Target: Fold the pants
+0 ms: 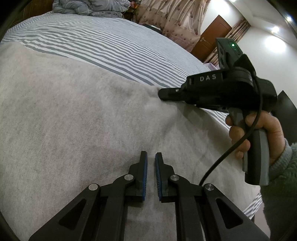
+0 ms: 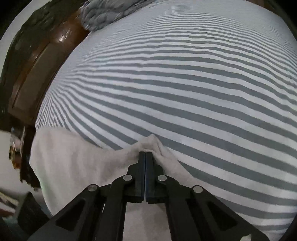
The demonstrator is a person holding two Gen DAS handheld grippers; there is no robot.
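Note:
Light grey pants (image 1: 74, 111) lie spread flat over a bed with a grey-and-white striped sheet (image 1: 111, 42). My left gripper (image 1: 151, 155) hovers over the middle of the cloth. Its blue pads are nearly together, a slim gap shows between them, and nothing is held. In the left wrist view my right gripper (image 1: 161, 93), held by a hand (image 1: 259, 129), pinches the far edge of the pants. The right wrist view shows that gripper (image 2: 145, 153) shut on a raised peak of the pants (image 2: 74, 157), with the striped sheet (image 2: 185, 92) beyond it.
A crumpled grey quilt (image 1: 89, 7) lies at the head of the bed, also seen as the quilt (image 2: 104, 16) in the right wrist view. A wooden headboard (image 2: 37, 64) runs along the left. A curtain (image 1: 167, 18) and a brown door (image 1: 211, 35) stand beyond the bed.

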